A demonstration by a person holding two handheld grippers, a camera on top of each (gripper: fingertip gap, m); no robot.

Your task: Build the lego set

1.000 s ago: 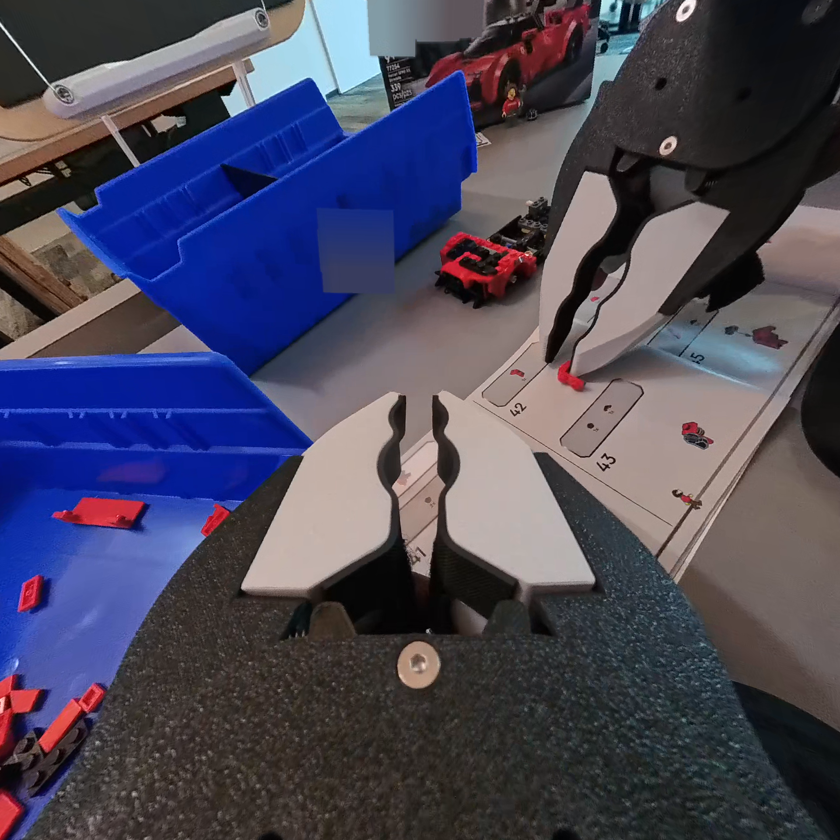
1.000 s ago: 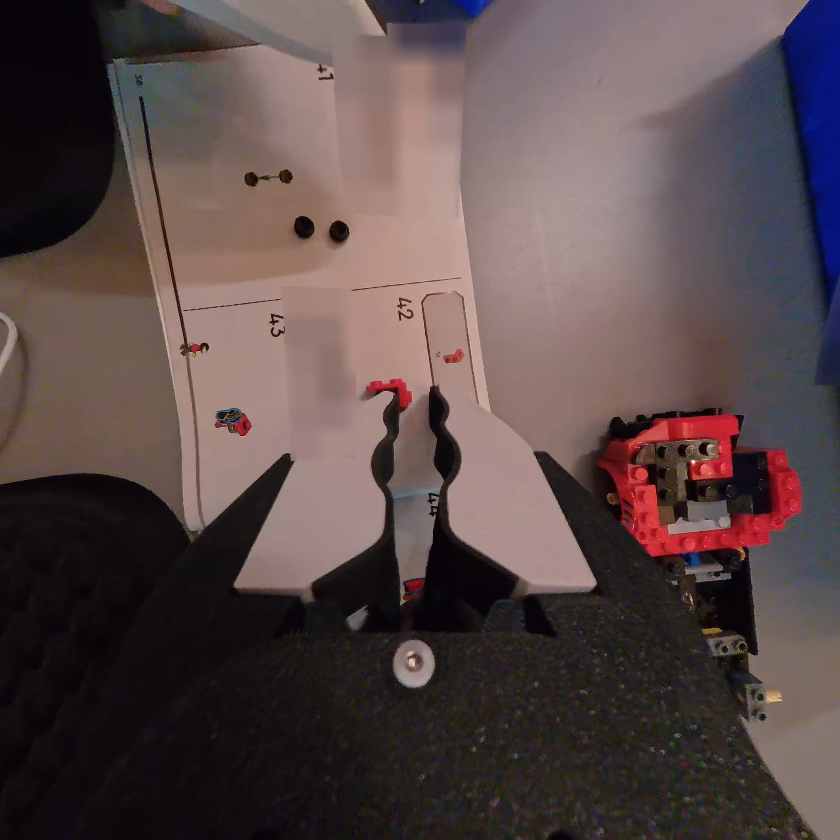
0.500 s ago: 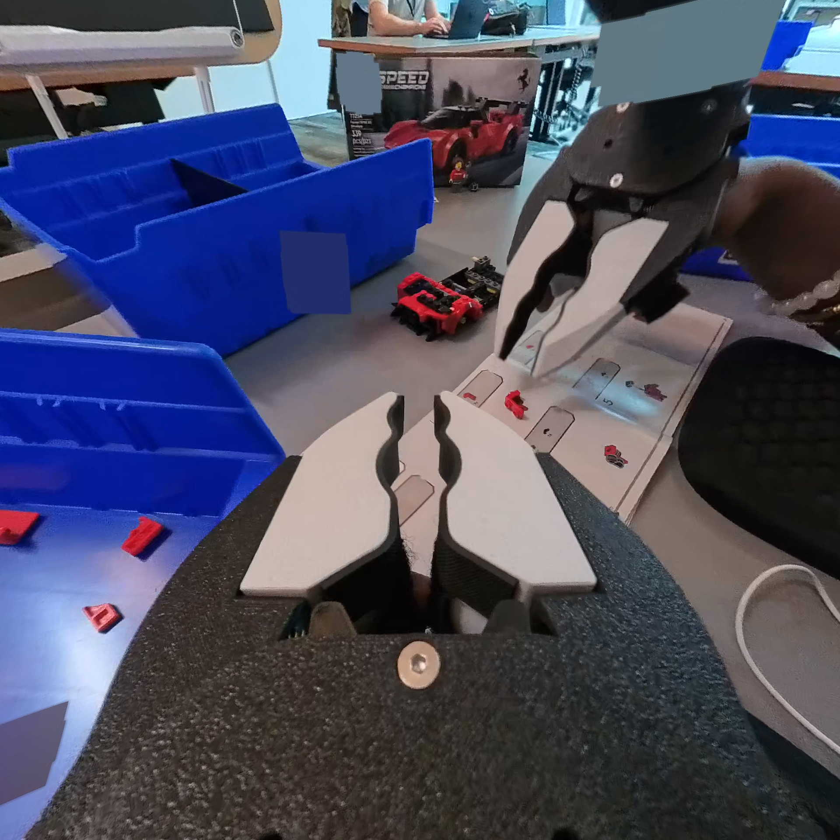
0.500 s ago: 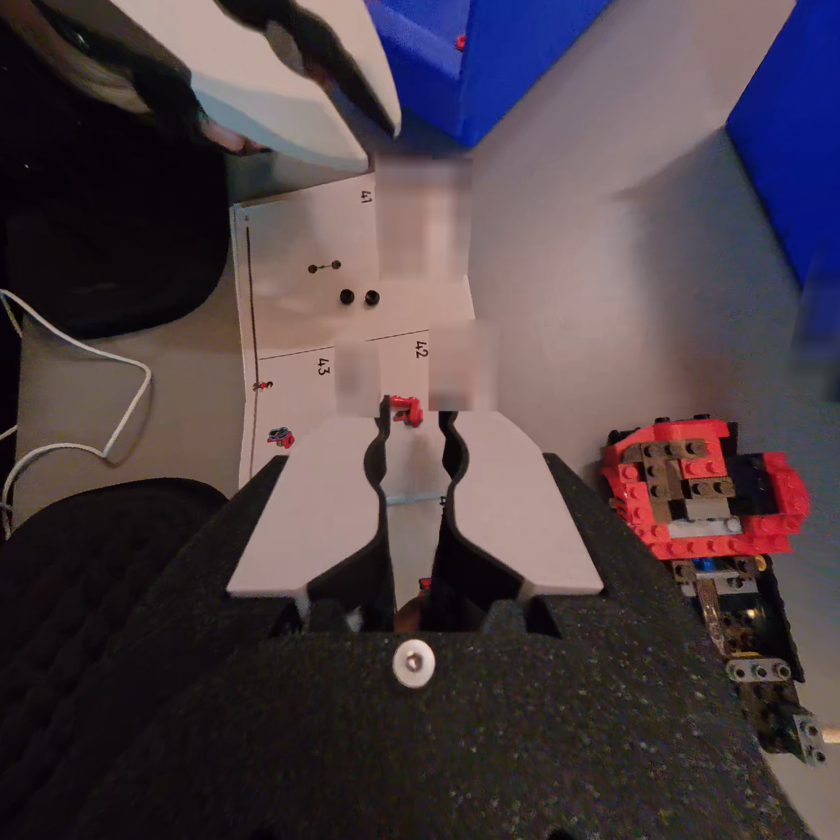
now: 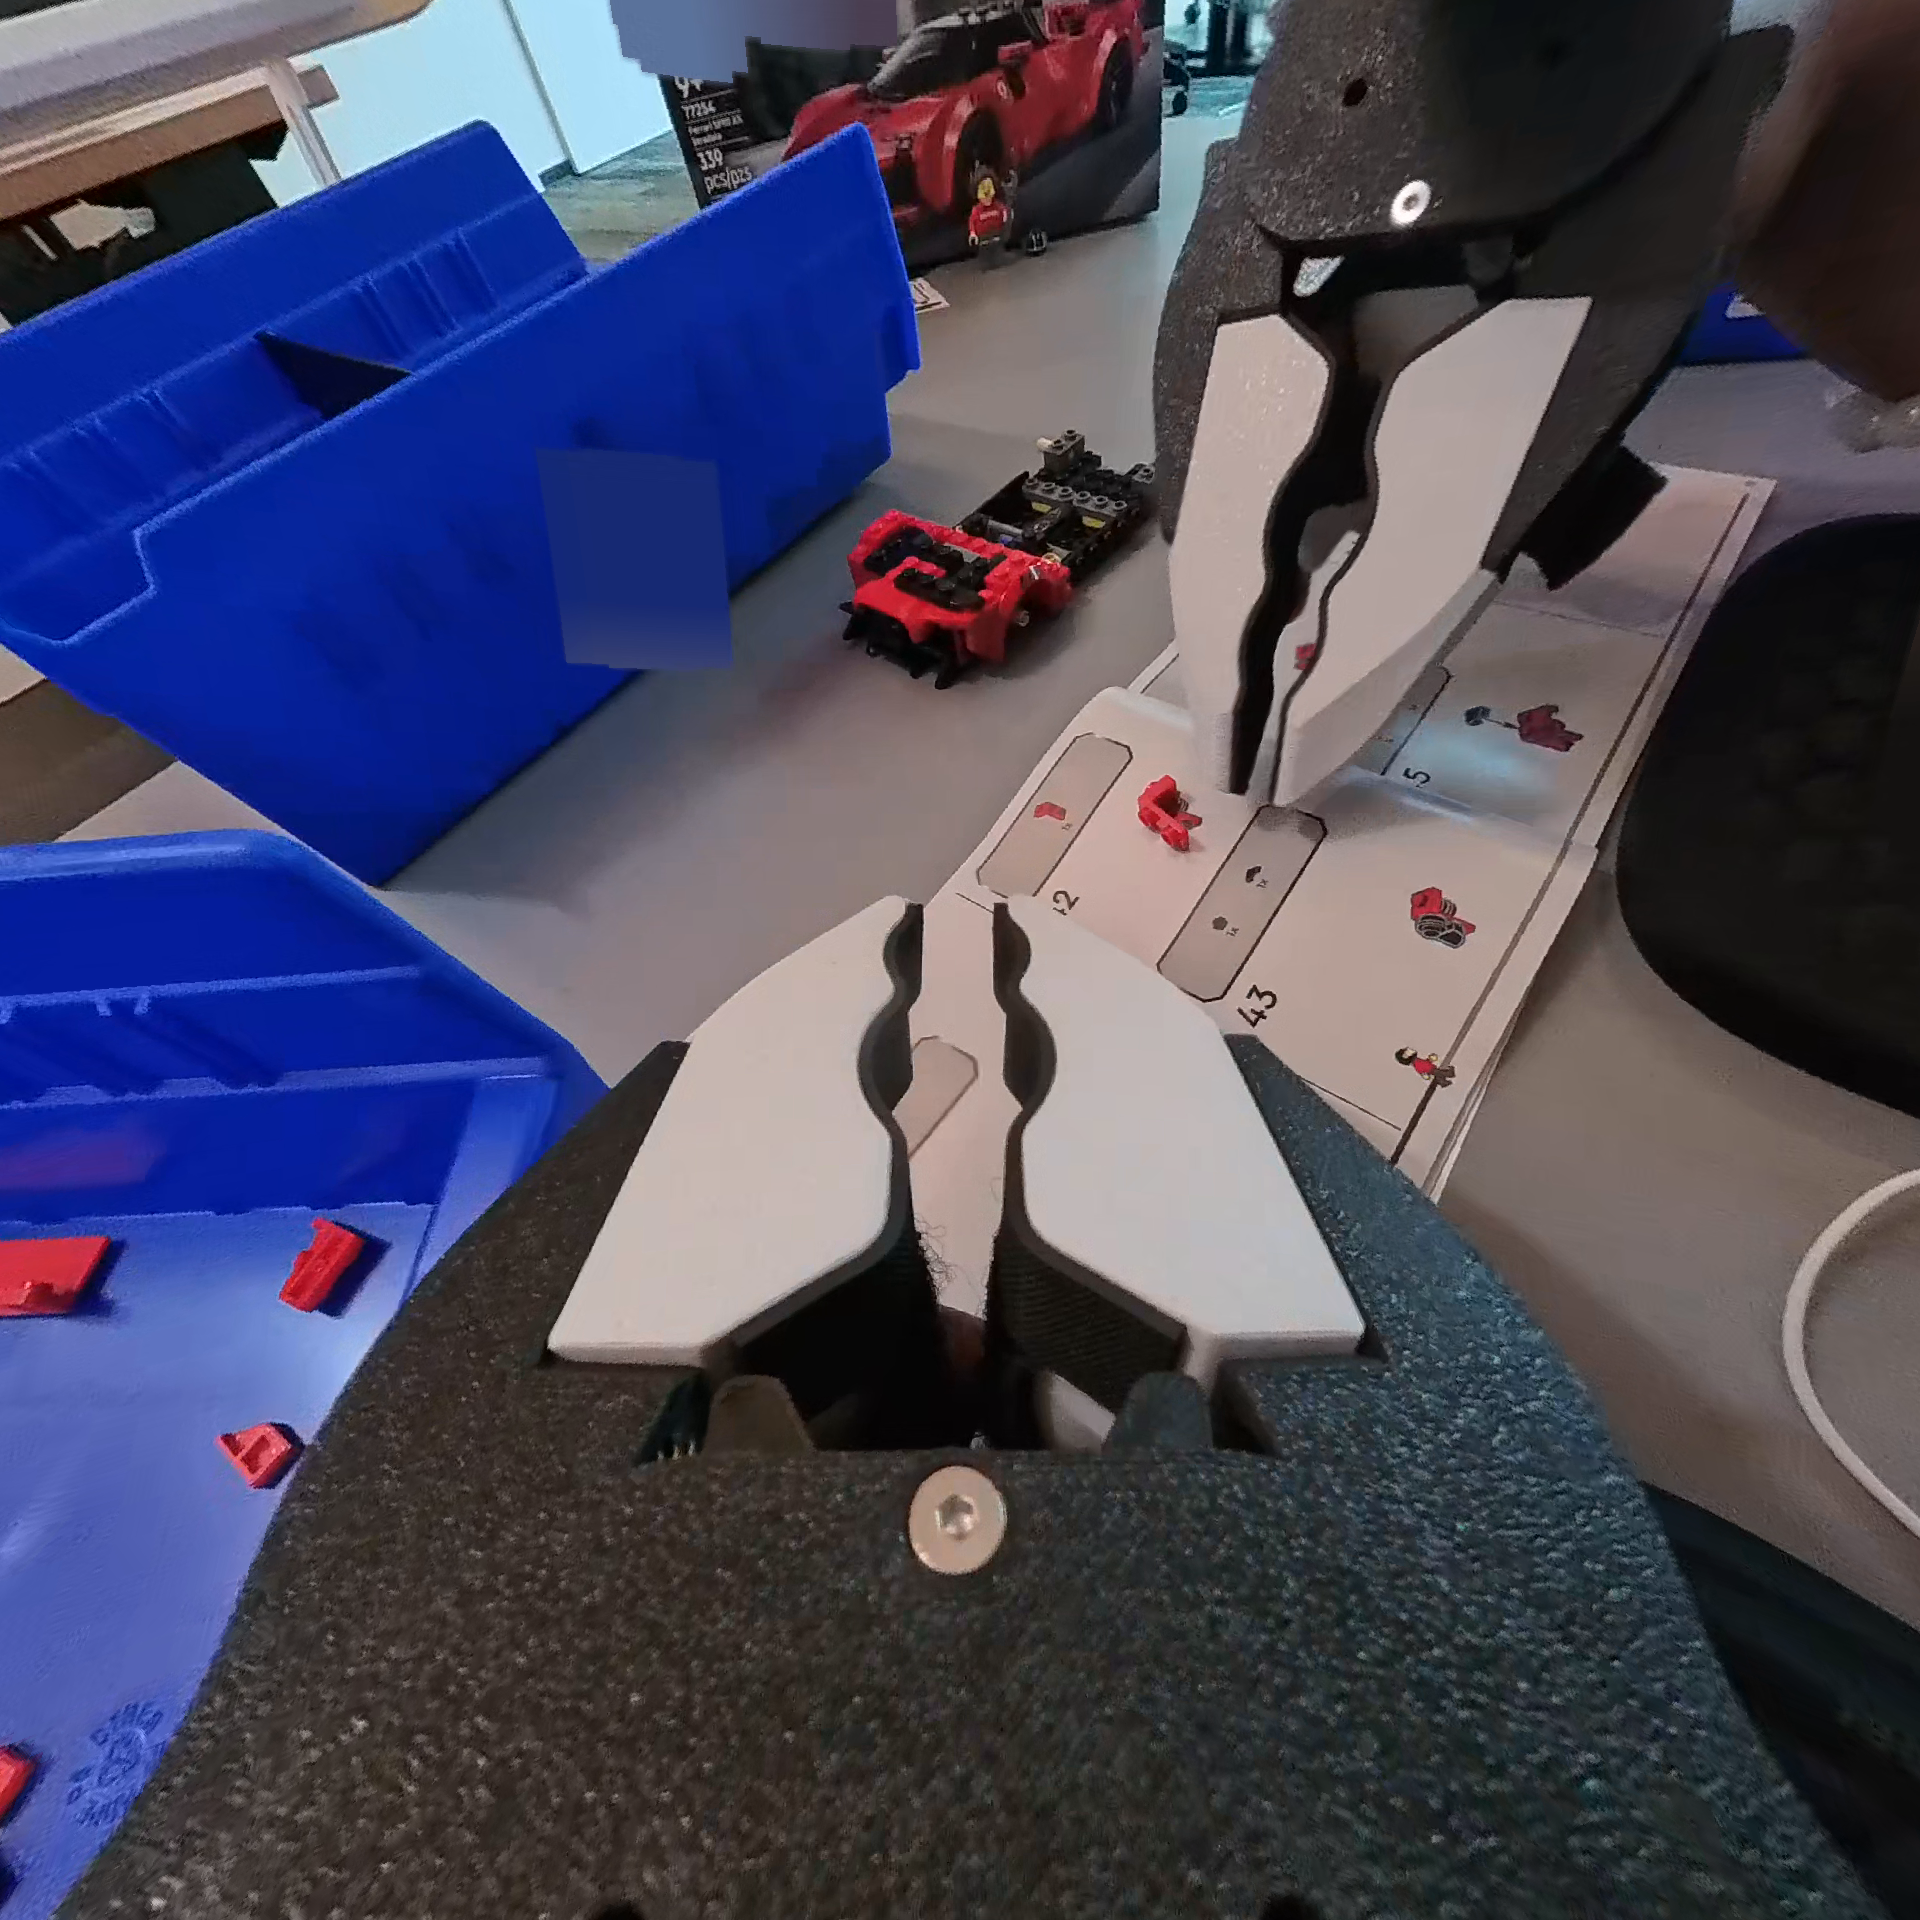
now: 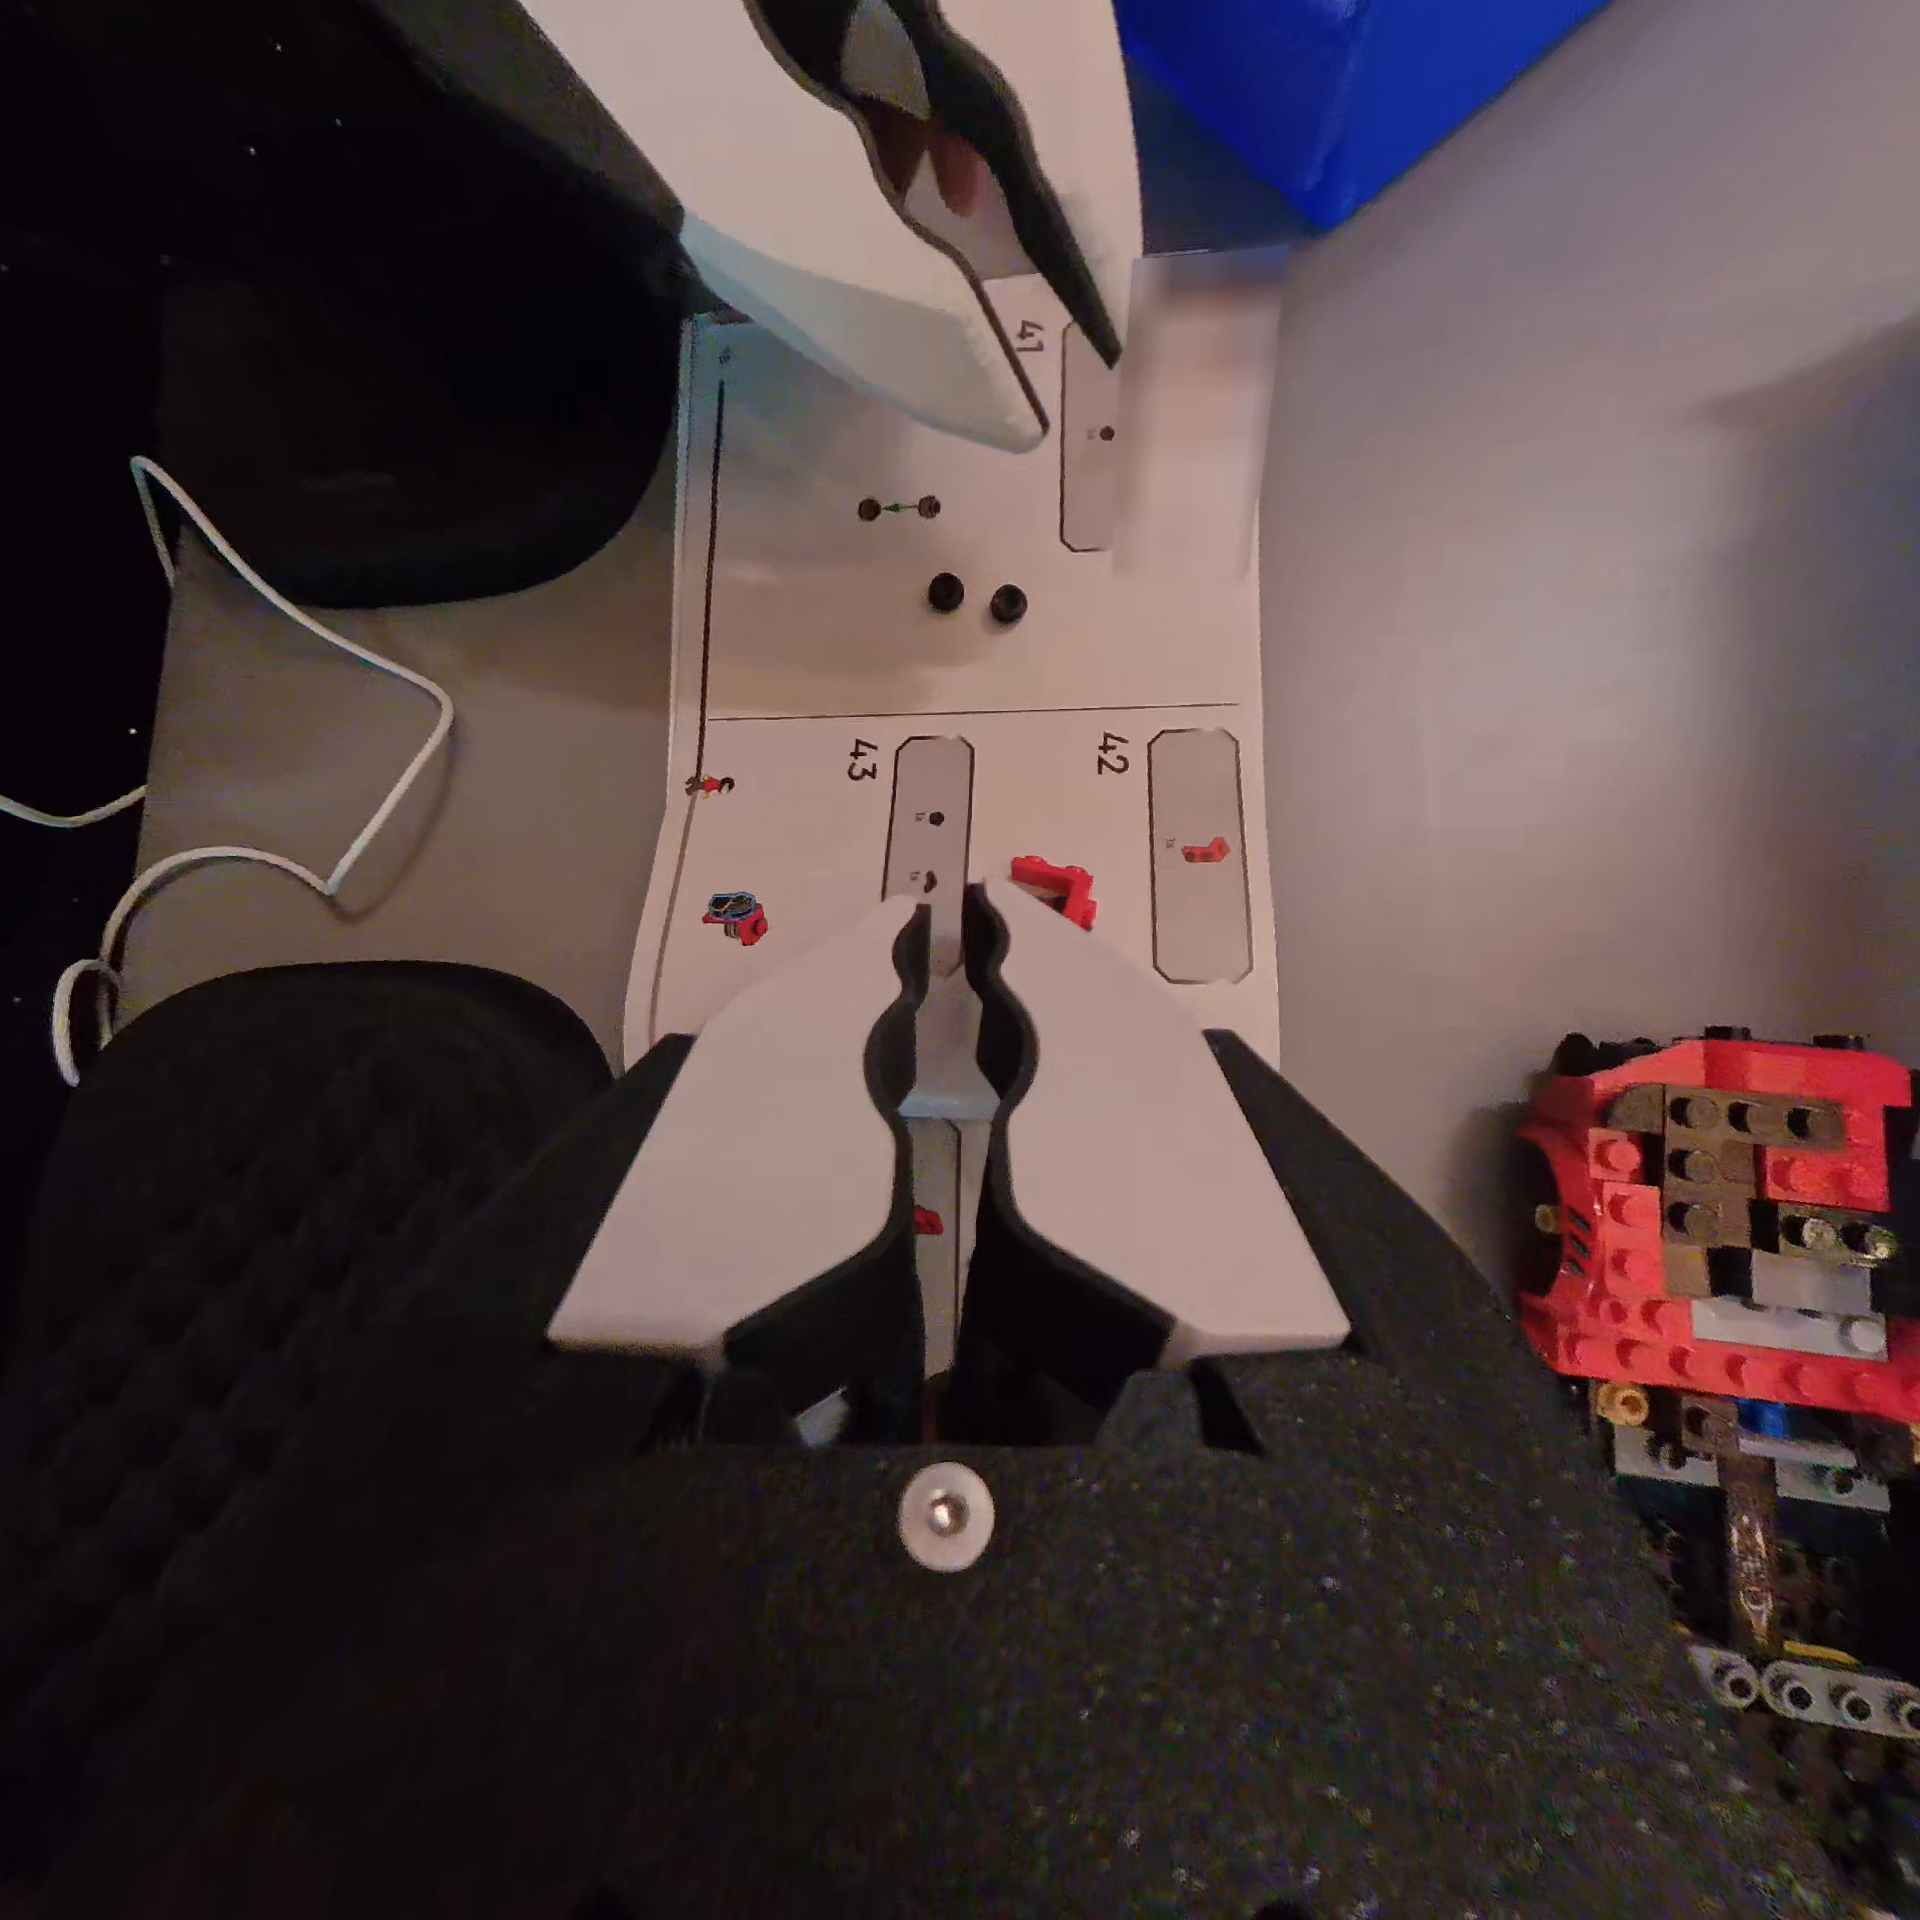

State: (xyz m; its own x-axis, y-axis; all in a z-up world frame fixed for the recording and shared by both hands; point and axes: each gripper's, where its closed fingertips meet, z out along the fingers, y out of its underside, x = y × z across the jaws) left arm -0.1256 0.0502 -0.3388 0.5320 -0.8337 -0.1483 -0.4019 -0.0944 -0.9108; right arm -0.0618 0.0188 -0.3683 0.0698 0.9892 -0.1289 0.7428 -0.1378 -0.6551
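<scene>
A small red lego piece (image 5: 1169,816) lies loose on the instruction sheet (image 5: 1351,935). My right gripper (image 5: 1262,792) stands tips-down on the sheet just right of it, jaws nearly together and empty. In the right wrist view the piece (image 6: 1060,883) sits beside the right fingertip of that gripper (image 6: 943,909), partly hidden by it. My left gripper (image 5: 956,920) hovers low over the sheet's near corner, jaws a narrow gap apart and empty. The part-built red and black car (image 5: 956,582) stands behind the sheet, and shows in the right wrist view (image 6: 1714,1226).
Two blue bins stand to the left, one behind (image 5: 416,468) and a near one (image 5: 208,1039) holding several red pieces. The set's box (image 5: 987,114) is at the back. Two black round pieces (image 6: 977,598) lie on the sheet (image 6: 810,644). A white cable (image 6: 312,665) and black pads (image 5: 1787,790) lie alongside the sheet. There is about 8 cm between the tips of the two grippers.
The right gripper let go of the red piece, lifted away, then came back down beside it with its jaws closer together. The left gripper swung about but stayed empty.
</scene>
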